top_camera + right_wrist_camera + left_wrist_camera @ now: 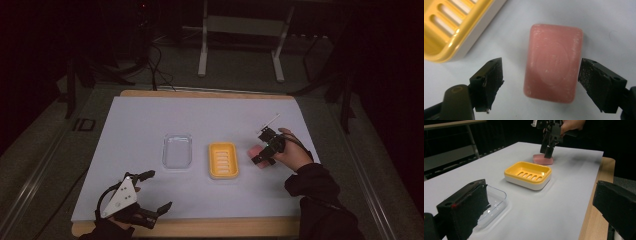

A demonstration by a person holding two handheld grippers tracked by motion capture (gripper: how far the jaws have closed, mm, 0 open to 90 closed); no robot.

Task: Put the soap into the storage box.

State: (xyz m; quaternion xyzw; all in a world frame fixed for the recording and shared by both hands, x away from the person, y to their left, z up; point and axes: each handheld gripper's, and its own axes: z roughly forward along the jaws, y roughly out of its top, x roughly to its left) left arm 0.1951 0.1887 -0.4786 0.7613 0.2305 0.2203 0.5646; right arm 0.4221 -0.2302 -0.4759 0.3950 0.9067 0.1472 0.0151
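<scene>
High view: the right gripper [263,159] hangs over the pink rectangular soap bar [255,151], at three o'clock of the yellow slotted plastic soap dish [223,160].

Left gripper view: the left gripper [534,207] idles, jaws apart.

Right gripper view: jaws straddle the soap, one pad touching, the other clear. The grasp isn't finished; lifting into the dish is probably left.

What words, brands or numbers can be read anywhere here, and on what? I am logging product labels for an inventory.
None can be read.
Pink soap bar: a faint oval stamp pressed into its top, too worn and blurred to read.
Yellow soap dish: no lettering, only drain slots.
Clear lid: no print visible.
White table cover: plain.
</scene>
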